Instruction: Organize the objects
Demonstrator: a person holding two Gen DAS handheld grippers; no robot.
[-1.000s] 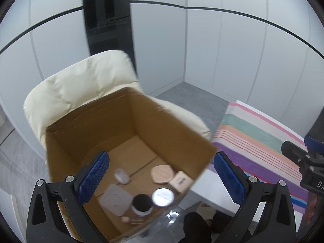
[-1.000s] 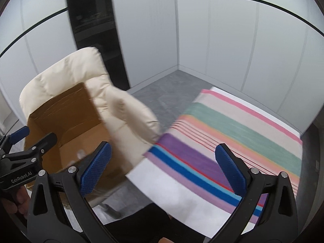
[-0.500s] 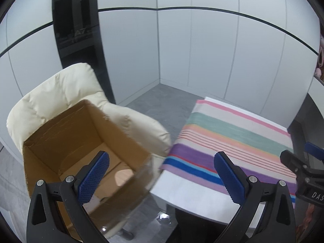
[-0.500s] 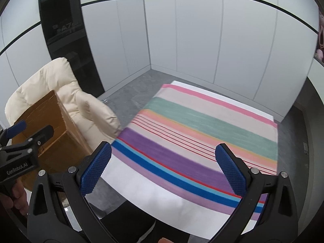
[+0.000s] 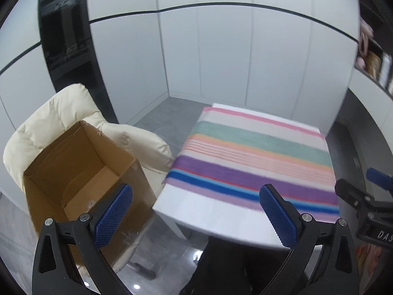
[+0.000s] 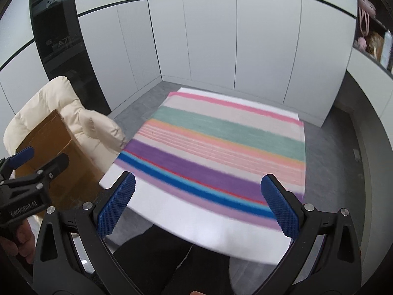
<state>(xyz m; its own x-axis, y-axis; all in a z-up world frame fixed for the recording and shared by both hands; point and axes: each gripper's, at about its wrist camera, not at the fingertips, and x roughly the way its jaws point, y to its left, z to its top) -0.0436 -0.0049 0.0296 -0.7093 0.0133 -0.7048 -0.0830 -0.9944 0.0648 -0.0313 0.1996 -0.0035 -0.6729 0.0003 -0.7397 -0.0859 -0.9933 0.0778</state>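
— Grippers? Objects?
— Left gripper (image 5: 196,210) and right gripper (image 6: 197,205) gape wide, empty. Box (image 5: 81,172) on chair (image 5: 56,115); contents hidden.
— Table (image 6: 196,218)?
— Striped cloth (image 6: 221,147) bare. Organizing likely finished.

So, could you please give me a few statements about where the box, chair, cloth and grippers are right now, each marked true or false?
1. The cardboard box sits on the cream chair. True.
2. The left gripper holds a jar. False: its jaws are wide apart with nothing between them.
3. The striped cloth lies on the floor. False: it covers the white table.
4. The right gripper is open. True.
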